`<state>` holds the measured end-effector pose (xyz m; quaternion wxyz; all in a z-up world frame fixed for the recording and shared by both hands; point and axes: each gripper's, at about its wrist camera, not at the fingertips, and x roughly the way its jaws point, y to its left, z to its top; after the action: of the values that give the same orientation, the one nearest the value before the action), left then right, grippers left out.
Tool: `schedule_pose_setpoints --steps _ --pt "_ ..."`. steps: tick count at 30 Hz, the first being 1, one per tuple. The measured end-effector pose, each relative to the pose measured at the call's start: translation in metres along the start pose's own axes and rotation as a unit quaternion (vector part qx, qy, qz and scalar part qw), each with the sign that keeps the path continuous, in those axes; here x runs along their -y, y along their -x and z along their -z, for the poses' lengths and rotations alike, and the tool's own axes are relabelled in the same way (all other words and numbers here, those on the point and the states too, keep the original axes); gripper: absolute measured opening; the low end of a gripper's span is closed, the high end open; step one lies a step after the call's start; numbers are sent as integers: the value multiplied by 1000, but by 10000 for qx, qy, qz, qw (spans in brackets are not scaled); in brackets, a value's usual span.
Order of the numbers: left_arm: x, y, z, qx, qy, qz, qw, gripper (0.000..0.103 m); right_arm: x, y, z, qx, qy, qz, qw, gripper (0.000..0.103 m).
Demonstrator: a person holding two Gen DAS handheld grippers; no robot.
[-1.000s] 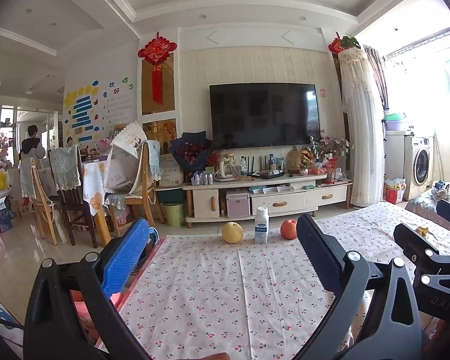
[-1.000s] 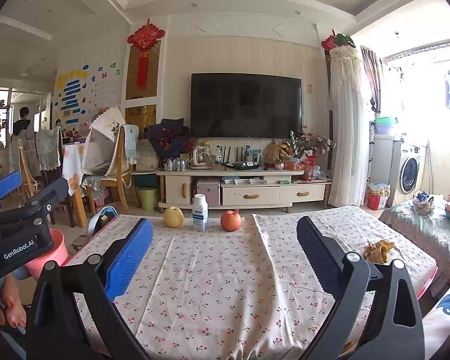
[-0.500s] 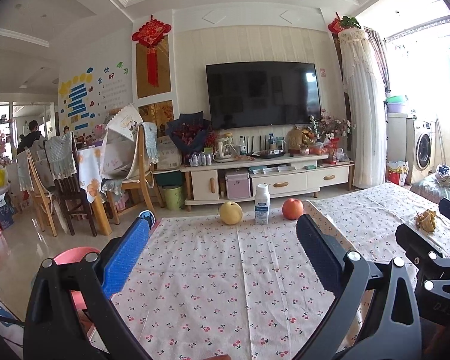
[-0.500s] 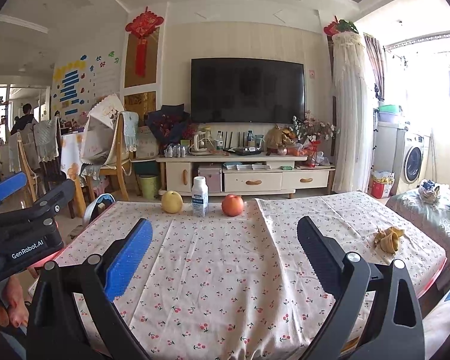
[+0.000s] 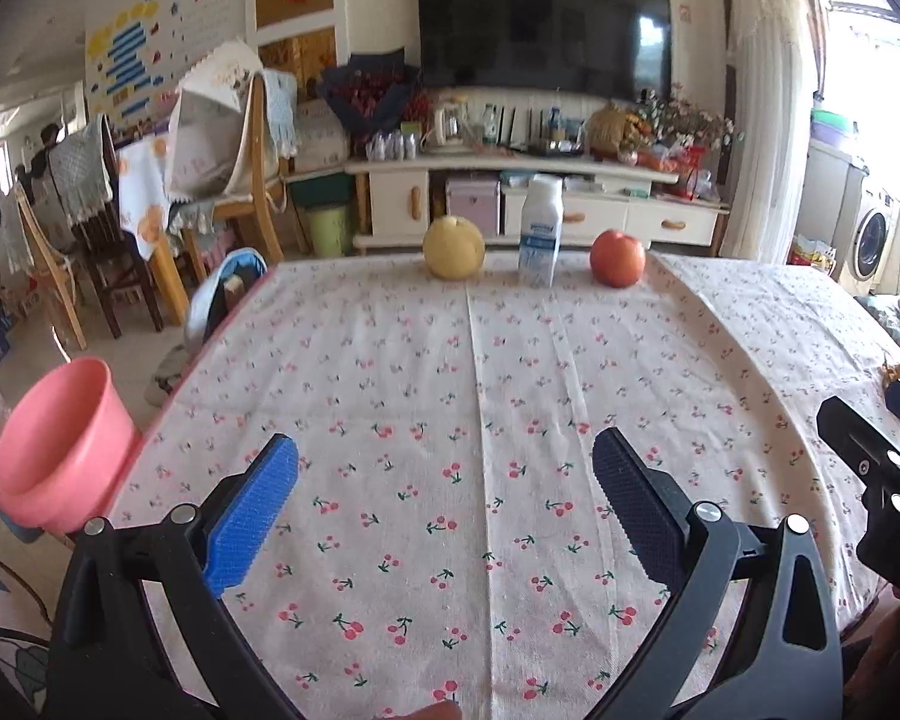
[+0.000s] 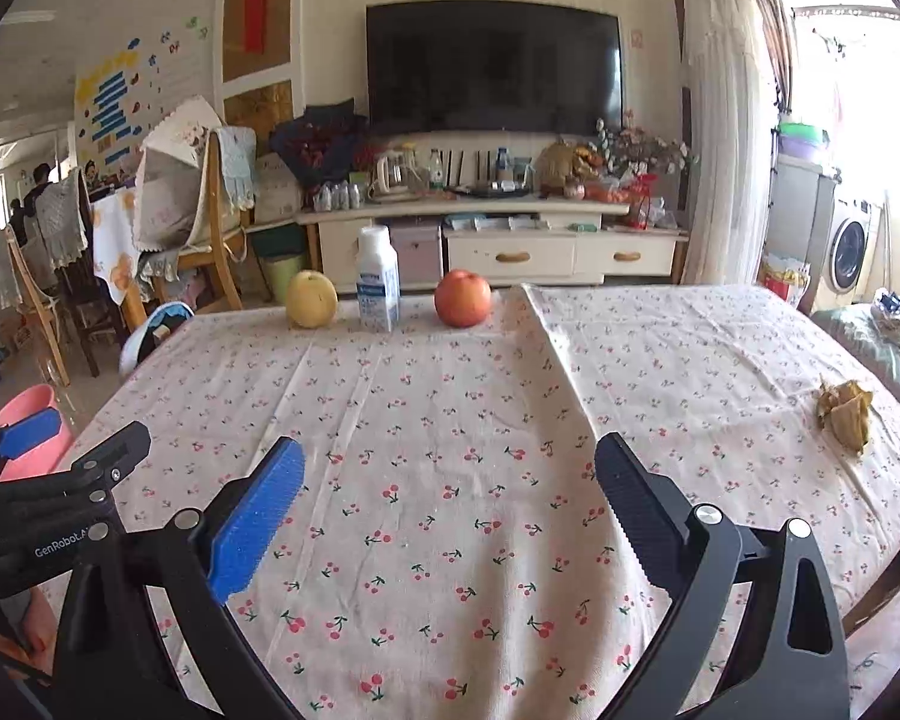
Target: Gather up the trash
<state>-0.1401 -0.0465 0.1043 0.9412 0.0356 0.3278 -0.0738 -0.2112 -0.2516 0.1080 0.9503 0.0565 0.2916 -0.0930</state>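
**Q:** Living room setup, right? What's on the surface (image 6: 660,360)?

**A:** Yep, big TV (image 6: 492,66) on the far wall with a cabinet under it. Cherry-print cloth covers the surface. Along the far edge there's a yellow pear (image 6: 311,299), a white bottle (image 6: 378,279) standing upright just beside it, then a red apple (image 6: 462,297) on the other side of the bottle. All three in a row, not touching as far as I can see.

**Q:** And the trash?

**A:** Crumpled yellow-brown scrap (image 6: 845,414), looks like a peel or wrapper, sitting near the right edge, well apart from the fruit. Pink bin (image 5: 60,450) stands on the floor just off the left edge.

**Q:** Grippers doing anything?

**A:** Nope. Left gripper (image 5: 444,516) hangs over the near edge with its fingers spread wide, nothing between them. Right gripper (image 6: 450,516) is the same, spread and empty, over the near-middle of the cloth.
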Motion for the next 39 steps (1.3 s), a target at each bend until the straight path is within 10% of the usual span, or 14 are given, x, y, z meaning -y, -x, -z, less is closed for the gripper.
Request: schedule_pose_setpoints --steps 10,39 --pt "9 -120 10 -1266 322 22 9914 99 -2 -141 28 -1691 -24 -4 9856 96" --pt "15 -136 9 -1496 239 -192 9883 99 -14 -164 17 -1768 259 126 9838 99"
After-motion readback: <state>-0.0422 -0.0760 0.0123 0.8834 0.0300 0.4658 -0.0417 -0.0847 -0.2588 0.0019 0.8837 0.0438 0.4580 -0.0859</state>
